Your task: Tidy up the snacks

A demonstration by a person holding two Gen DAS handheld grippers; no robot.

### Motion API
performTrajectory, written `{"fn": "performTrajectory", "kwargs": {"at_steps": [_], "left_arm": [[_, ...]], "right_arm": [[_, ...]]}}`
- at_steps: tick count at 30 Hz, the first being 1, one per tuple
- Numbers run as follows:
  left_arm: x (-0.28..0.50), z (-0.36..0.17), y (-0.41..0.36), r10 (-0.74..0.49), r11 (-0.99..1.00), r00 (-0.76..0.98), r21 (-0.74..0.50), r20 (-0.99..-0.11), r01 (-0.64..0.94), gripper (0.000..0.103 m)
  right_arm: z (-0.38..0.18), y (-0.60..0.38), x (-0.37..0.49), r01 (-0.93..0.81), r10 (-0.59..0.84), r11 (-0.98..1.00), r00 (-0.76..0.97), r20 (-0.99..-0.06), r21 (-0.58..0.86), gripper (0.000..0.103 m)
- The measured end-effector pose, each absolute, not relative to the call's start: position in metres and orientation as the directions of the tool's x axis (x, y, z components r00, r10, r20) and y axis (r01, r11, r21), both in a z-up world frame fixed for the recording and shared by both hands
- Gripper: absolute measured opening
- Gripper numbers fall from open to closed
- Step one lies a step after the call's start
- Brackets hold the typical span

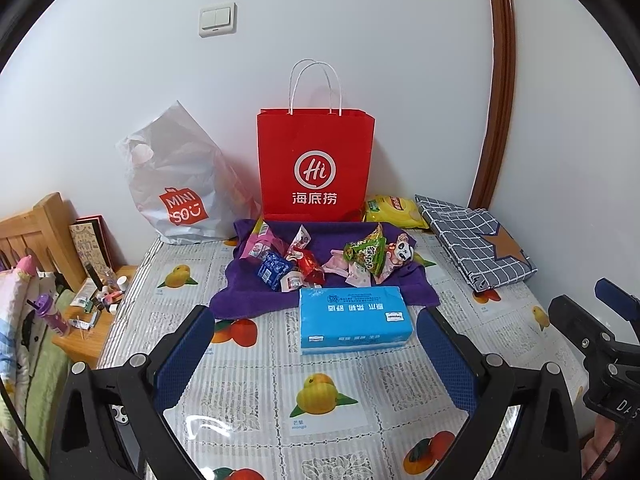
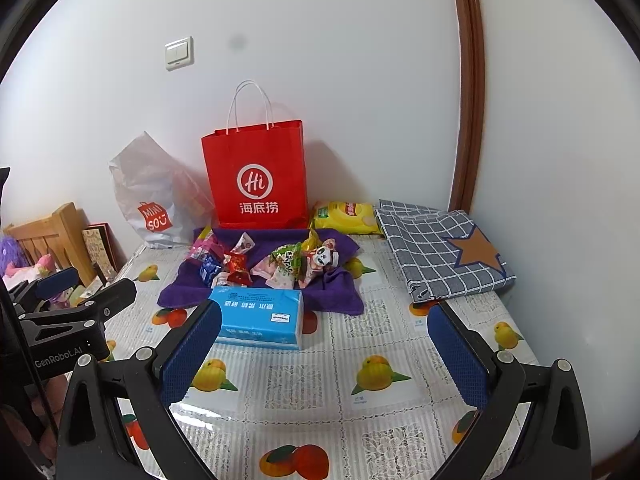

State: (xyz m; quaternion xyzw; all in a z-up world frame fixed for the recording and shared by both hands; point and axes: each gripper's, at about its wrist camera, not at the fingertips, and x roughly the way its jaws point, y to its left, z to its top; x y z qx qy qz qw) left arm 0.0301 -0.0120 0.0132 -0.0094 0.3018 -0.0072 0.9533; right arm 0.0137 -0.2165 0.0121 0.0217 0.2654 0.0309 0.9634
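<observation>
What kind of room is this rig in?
Likely a home bedroom: a wooden bed frame beside the table, a side surface with cosmetics, and folded checked bedding by the wall.

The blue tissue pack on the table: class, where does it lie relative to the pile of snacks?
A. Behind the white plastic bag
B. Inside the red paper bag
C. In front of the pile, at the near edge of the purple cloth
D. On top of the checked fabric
C: the blue tissue pack lies flat nearer the camera than the snacks, at the near edge of the purple cloth.
</observation>
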Motion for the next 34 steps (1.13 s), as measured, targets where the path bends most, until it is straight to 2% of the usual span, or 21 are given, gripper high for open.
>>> {"fn": "performTrajectory", "kwargs": {"at_steps": [34], "left_arm": [[0.0290,0.0162,-0.0080,-0.018,1.000,0.820,-0.029,-0.573,0.001,0.102]], "right_arm": [[0.0153,-0.2142,0.0093,-0.049,0.074,0.997,0.865,-0.496,0.064,0.102]]}}
